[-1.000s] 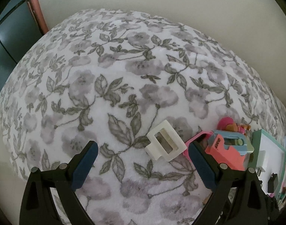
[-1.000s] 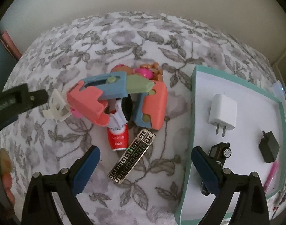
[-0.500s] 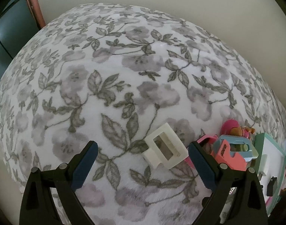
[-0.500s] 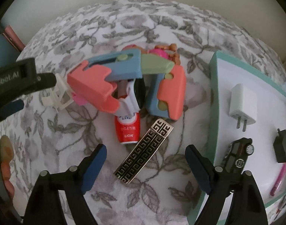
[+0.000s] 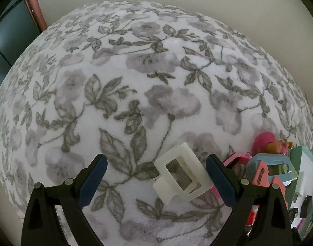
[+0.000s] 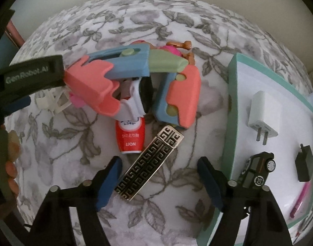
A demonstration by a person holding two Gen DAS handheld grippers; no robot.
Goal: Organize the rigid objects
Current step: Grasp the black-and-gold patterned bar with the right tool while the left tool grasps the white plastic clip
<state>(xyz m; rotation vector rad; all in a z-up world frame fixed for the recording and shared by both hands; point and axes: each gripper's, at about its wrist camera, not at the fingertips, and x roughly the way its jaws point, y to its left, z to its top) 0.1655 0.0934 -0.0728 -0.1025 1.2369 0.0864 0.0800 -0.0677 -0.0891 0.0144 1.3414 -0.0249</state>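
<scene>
1. Landmark: teal-rimmed tray (image 6: 231,94), white floor, lying on the floral blanket (image 5: 156,82). Everything below is placed relative to it.
2. Already in the tray: white plug adapter (image 6: 258,112), toy car (image 6: 256,170), black adapter (image 6: 305,164), pink pen (image 6: 299,201).
3. Loose, outside the tray's near wall: patterned metal bar (image 6: 150,162), lying diagonally just beside the wall; red LION bottle (image 6: 129,137) beyond the bar; coral-and-blue folding toy (image 6: 136,73) heaped over the bottle's top; pink doll (image 6: 174,49) behind the heap.
4. Farthest from the tray: white plastic frame (image 5: 182,176), apparently touching the heap's far edge, though the contact is half hidden.
5. My right gripper (image 6: 158,182): spread wide, holding nothing, straddling the bar's near end.
6. My left gripper (image 5: 156,180): spread wide, holding nothing, the frame lying between its fingers, nearer the right one.
7. Step in hand, as I judge it: lining up on two loose items. Next: lower, pinch the bar across its narrow width, lift over the wall into the tray.
</scene>
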